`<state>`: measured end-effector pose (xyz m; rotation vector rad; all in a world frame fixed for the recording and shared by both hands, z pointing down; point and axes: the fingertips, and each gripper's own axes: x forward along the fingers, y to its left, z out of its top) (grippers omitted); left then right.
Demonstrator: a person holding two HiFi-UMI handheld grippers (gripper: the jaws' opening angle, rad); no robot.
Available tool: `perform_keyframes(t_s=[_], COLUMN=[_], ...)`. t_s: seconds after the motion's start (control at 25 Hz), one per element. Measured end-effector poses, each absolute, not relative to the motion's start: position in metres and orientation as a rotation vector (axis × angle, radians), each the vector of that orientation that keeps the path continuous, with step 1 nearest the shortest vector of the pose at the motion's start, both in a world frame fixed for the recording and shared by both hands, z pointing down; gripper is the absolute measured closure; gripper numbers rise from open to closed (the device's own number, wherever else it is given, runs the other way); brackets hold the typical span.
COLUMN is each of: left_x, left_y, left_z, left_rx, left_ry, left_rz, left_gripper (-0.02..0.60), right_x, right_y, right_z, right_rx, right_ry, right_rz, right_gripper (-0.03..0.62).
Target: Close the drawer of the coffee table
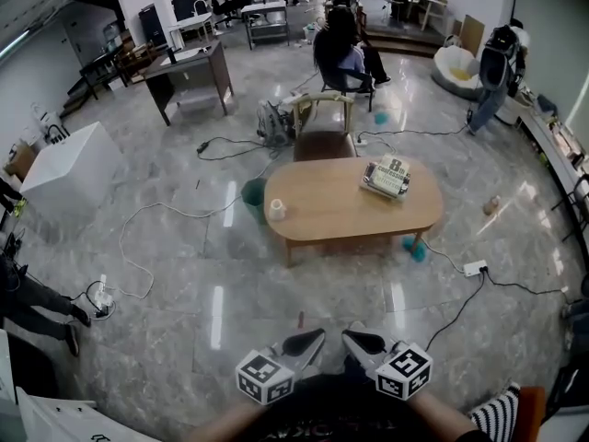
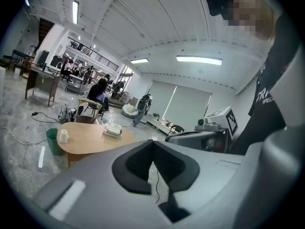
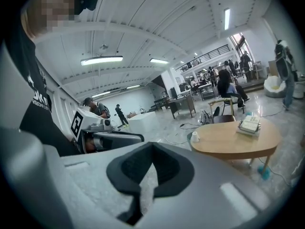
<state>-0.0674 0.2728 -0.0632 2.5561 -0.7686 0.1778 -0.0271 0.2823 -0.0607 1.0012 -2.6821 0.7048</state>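
The oval wooden coffee table stands on the marble floor a few steps ahead of me. A white cup sits near its left end and a stack of boxes near its right end. No drawer shows from here; the front under the top is in shadow. Both grippers hang low at the bottom of the head view, well short of the table. My left gripper and right gripper are shut and hold nothing. The table lies left of the shut left gripper, and the table lies right of the shut right gripper.
A green bin stands at the table's left end and a wooden chair behind it. Cables and a power strip lie on the floor to the right. A white box is far left. A person sits beyond the chair.
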Motion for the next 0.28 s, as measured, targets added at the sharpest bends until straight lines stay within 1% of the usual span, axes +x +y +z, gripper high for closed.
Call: perform_keyframes(t_s=[0.28], left_x=[-0.0729], left_y=[0.265], left_z=[-0.0597], left_rx=[2.544], left_ry=[-0.782], left_rz=[0.175], left_gripper=[0.578], right_x=[-0.032], right_y=[0.2741], right_z=[-0.0581], right_rx=[0.987], right_ry=[-2.68], right_rz=[0.71], right_gripper=[0.592])
